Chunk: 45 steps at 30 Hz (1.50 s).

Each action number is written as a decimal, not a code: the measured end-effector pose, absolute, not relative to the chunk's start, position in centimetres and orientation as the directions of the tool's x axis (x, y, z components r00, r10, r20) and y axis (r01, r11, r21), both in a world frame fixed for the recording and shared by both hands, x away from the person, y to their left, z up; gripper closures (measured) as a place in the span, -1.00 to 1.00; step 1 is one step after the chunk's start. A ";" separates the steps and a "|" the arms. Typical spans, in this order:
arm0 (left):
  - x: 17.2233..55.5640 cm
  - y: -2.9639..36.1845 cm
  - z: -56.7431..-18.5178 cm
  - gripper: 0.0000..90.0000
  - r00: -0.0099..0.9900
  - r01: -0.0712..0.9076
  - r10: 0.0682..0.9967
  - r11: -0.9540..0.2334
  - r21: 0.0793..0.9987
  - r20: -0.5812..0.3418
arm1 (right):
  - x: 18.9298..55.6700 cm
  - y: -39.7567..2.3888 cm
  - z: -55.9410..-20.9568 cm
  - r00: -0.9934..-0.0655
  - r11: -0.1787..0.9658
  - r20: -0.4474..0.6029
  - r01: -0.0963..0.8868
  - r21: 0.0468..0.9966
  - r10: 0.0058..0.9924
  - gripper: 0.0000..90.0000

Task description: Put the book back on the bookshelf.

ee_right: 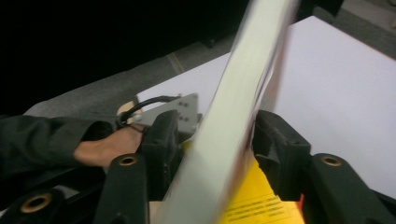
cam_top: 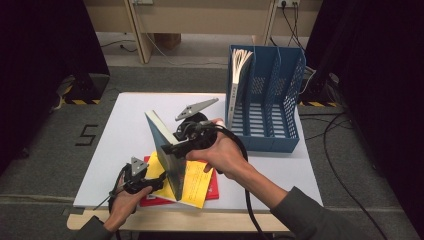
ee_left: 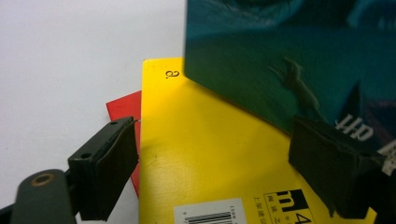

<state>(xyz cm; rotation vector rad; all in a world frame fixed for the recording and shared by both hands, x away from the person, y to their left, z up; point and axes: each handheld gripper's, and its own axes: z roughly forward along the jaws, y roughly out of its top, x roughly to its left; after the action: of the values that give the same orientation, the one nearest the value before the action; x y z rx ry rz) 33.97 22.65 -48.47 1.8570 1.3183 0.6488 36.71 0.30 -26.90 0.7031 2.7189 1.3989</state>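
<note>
Left gripper (cam_top: 150, 181) at seven o'clock, fingers apart over yellow book (cam_top: 196, 186), gripping nothing. Teal book (cam_top: 165, 152) upright at table (cam_top: 125, 135) centre between right gripper's (cam_top: 172, 148) loosened fingers. File rack (cam_top: 267, 97) at two o'clock holds one book; filing barely begun.

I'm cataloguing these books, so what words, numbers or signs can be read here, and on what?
"a": top corner of the yellow book, seen upside down.
"m" and "4": black logo box at its lower edge; the small characters beside it are too small to read.
Barcode label on it: digits unreadable.
Teal book: pale characters, cut off, unreadable.
"5": black mark on the floor.
Yellow book's print in the right gripper view: blurred.
</note>
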 end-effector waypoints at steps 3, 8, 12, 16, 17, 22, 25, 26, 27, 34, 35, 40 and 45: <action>33.9 22.6 -48.5 -0.67 0.334 0.554 0.942 -0.180 0.813 -0.019 | 34.9 0.4 -27.2 -0.912 0.551 0.071 0.305 0.776 0.405 0.08; 33.9 22.6 -48.5 -0.67 0.329 0.552 0.944 -0.176 0.815 -0.018 | 34.7 0.3 -27.6 -0.910 0.527 0.088 0.311 0.791 0.405 0.09; 34.0 22.7 -48.5 -0.67 0.330 0.554 0.944 -0.172 0.815 -0.025 | 34.8 0.0 -27.9 -0.924 0.529 0.041 0.254 0.810 0.381 0.33; 34.1 22.9 -48.5 -0.67 0.323 0.556 0.946 -0.165 0.815 -0.028 | 36.3 -0.7 -28.2 -0.931 0.504 0.022 0.217 0.836 0.364 0.61; 34.1 23.0 -48.5 -0.67 0.322 0.554 0.946 -0.165 0.816 -0.027 | 36.5 -0.8 -28.3 -0.928 0.494 0.035 0.229 0.838 0.371 0.62; 34.5 24.1 -48.6 -0.66 0.289 0.559 0.957 -0.140 0.817 -0.034 | 37.8 -1.8 -29.0 -0.922 0.415 0.097 0.260 0.872 0.374 0.62; 34.7 24.8 -48.5 -0.66 0.268 0.558 0.962 -0.119 0.821 -0.043 | 38.1 -2.7 -29.8 -0.917 0.348 0.132 0.272 0.897 0.377 0.61; 34.8 25.2 -48.4 -0.66 0.266 0.558 0.963 -0.118 0.821 -0.042 | 38.1 -2.7 -29.8 -0.917 0.348 0.132 0.272 0.897 0.377 0.61; 34.9 25.5 -48.4 -0.66 0.257 0.557 0.966 -0.110 0.823 -0.044 | 38.2 -2.8 -29.9 -0.915 0.338 0.139 0.276 0.900 0.378 0.61; 35.2 27.8 -48.3 -0.66 0.207 0.559 0.976 -0.061 0.827 -0.067 | 38.9 -3.2 -30.8 -0.901 0.275 0.195 0.315 0.909 0.387 0.59; 35.3 28.0 -48.3 -0.66 0.203 0.561 0.977 -0.060 0.825 -0.067 | 39.0 -3.2 -30.9 -0.900 0.269 0.202 0.320 0.908 0.387 0.59; 35.6 28.6 -48.4 -0.66 0.180 0.568 0.981 -0.048 0.822 -0.067 | 39.8 -3.2 -31.9 -0.888 0.221 0.249 0.351 0.910 0.387 0.58; 35.8 28.8 -48.6 -0.66 0.179 0.572 0.982 -0.049 0.819 -0.066 | 40.2 -3.1 -32.4 -0.884 0.202 0.265 0.361 0.910 0.384 0.58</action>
<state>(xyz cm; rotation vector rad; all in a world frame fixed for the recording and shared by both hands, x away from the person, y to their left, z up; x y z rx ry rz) 35.83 28.82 -48.62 1.7171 1.4833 0.7012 40.17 -3.06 -32.39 0.7496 2.4205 1.8234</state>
